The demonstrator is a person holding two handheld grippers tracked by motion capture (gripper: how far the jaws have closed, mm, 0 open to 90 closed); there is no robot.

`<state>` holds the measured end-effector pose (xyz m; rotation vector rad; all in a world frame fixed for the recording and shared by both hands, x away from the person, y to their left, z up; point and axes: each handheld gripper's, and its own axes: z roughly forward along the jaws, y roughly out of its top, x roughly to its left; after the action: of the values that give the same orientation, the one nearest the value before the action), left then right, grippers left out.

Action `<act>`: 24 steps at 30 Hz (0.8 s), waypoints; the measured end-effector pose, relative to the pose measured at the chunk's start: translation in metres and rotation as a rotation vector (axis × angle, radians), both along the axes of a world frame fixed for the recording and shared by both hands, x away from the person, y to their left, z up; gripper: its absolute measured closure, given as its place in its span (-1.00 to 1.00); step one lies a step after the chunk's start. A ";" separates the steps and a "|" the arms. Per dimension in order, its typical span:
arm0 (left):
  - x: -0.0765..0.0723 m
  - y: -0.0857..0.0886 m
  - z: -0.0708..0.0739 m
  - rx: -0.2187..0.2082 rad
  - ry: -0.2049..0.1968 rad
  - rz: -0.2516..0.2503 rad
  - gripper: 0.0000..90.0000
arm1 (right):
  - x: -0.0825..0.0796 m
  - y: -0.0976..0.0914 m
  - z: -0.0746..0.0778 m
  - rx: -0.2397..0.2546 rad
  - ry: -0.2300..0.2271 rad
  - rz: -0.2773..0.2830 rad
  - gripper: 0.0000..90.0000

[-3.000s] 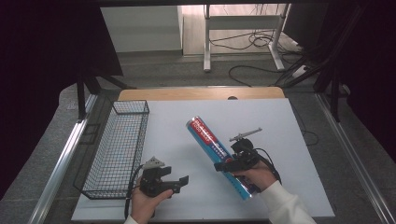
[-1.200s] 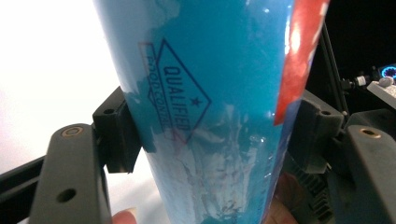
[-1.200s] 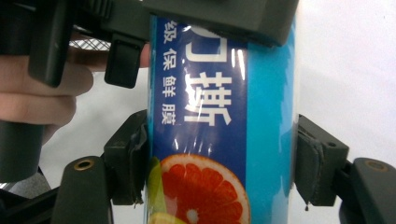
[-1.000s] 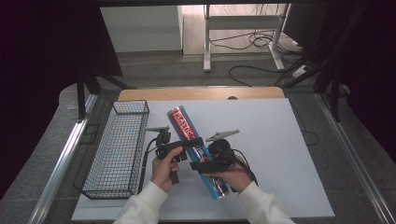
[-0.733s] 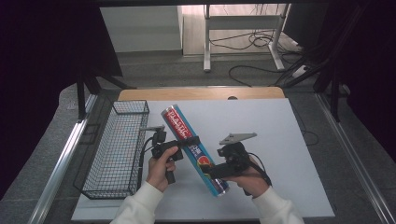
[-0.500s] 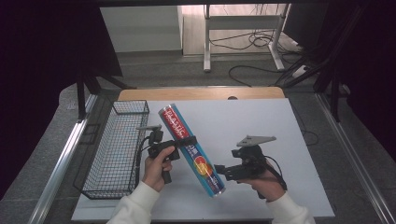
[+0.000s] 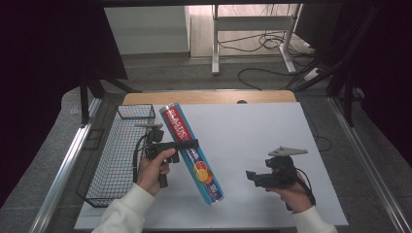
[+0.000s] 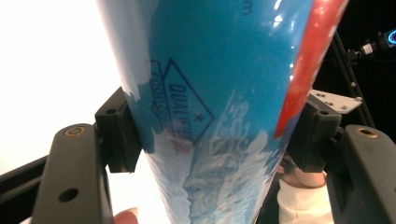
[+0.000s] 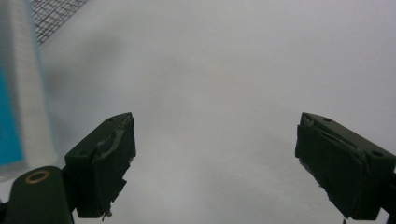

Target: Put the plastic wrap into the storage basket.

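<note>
Basket: far left I've got the wire basket [image 7: 116,155] sitting on the counter [image 7: 252,141], long side running away from me along the white sheet's left edge. A corner of its mesh [image 9: 56,14] peeks into the top left of the right gripper view.

Left gripper: my left gripper [image 7: 187,144] is clenched on the tube, just right of the basket. In the left gripper view both black pads [image 8: 119,133] press flat on the tube's sides, one on either flank.

Tube: the long blue tube [image 7: 190,153] with the red lettered band is held about a third of the way down from its far end. It slants, far cap near the basket's far corner, near end [image 7: 214,198] pointing back toward me and to the right. I can't tell whether that near end rests on the sheet or hangs just above it. Close up, the tube [image 8: 219,107] shows a diamond-shaped stamp and a red strip down one side.

Right gripper: well apart to the right, my right gripper [image 7: 250,175] is released, and its jaws have just eased in a touch after swinging wide. In its own view the two pads [image 9: 105,163] stand far apart with nothing between them, just bare white sheet below, and a sliver of the blue tube [image 9: 9,112] at the left edge.
</note>
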<state>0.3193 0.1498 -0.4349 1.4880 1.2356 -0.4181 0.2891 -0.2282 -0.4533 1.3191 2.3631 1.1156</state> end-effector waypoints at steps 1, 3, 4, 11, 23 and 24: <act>0.000 0.000 0.000 0.000 0.000 0.000 -0.30 | 0.000 0.000 0.000 0.000 0.000 0.000 -0.73; 0.000 0.000 0.002 0.013 -0.001 -0.004 -0.30 | 0.001 -0.004 -0.003 0.000 0.007 -0.017 -0.73; 0.000 0.001 0.004 0.024 -0.001 -0.012 -0.30 | 0.002 -0.008 -0.005 -0.006 0.008 -0.032 -0.73; 0.001 0.008 0.011 0.046 0.000 -0.032 -0.30 | 0.004 -0.014 -0.006 -0.007 0.005 -0.061 -0.73; -0.001 0.037 0.028 0.116 -0.010 -0.028 -0.30 | 0.005 -0.014 -0.010 -0.021 0.007 -0.071 -0.73; -0.001 0.040 0.029 0.121 -0.009 -0.029 -0.29 | 0.005 -0.014 -0.010 -0.023 0.005 -0.073 -0.73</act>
<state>0.3186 0.1898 -0.4059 1.6105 1.2524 -0.3608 0.2942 -0.2423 -0.4631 1.3899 2.3041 1.0625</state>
